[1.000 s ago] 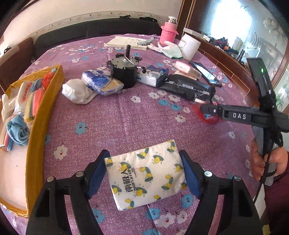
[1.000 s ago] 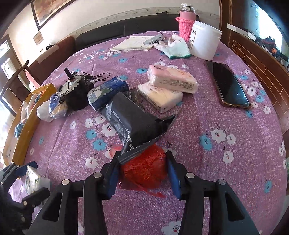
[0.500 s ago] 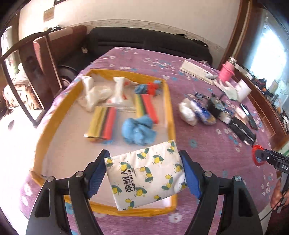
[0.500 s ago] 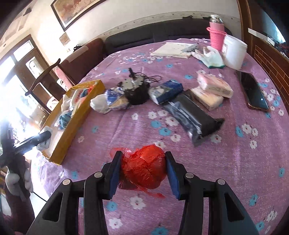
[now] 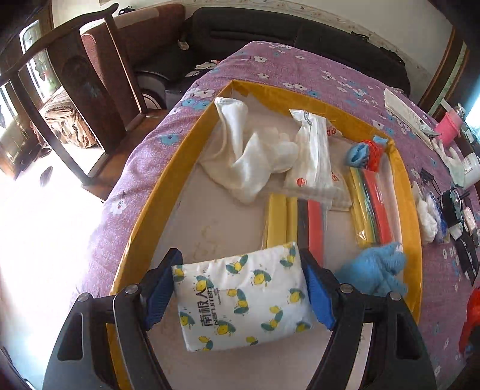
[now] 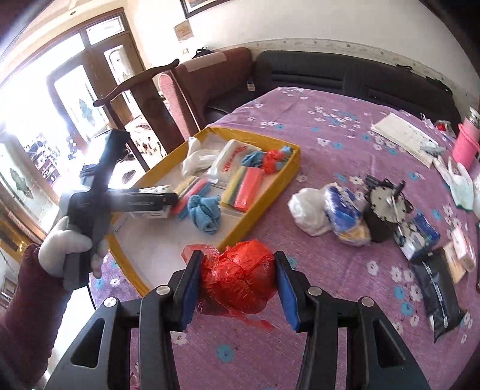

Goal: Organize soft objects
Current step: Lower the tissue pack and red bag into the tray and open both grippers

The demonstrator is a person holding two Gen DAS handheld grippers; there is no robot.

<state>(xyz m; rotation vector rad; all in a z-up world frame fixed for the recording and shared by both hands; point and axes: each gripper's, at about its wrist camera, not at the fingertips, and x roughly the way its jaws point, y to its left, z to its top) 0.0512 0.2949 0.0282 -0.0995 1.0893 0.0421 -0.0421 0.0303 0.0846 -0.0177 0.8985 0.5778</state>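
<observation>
Both tools moved, left tool (image 5: 240, 295) w/ tissue pack (image 5: 240, 300) now over tray (image 5: 405, 180)

A purple tablecloth (image 6: 345, 168) printed with white and blue flowers serves as the landmark. On its far right side stands a pink-sleeved bottle (image 6: 466, 144), with an open booklet of white paper (image 6: 402, 139) lying flat just to the left of it. Nearer the middle of the cloth sits a black motor-like device (image 6: 385, 214) with a silvery top and a short shaft sticking up. Beyond the cloth's far edge runs a dark sofa (image 6: 345, 81). Off its left edge stands a dark wooden chair (image 6: 156, 102) with a curved top rail, and past that a bright glazed door (image 6: 81, 99). A framed picture (image 6: 204, 4) hangs on the wall above.
</observation>
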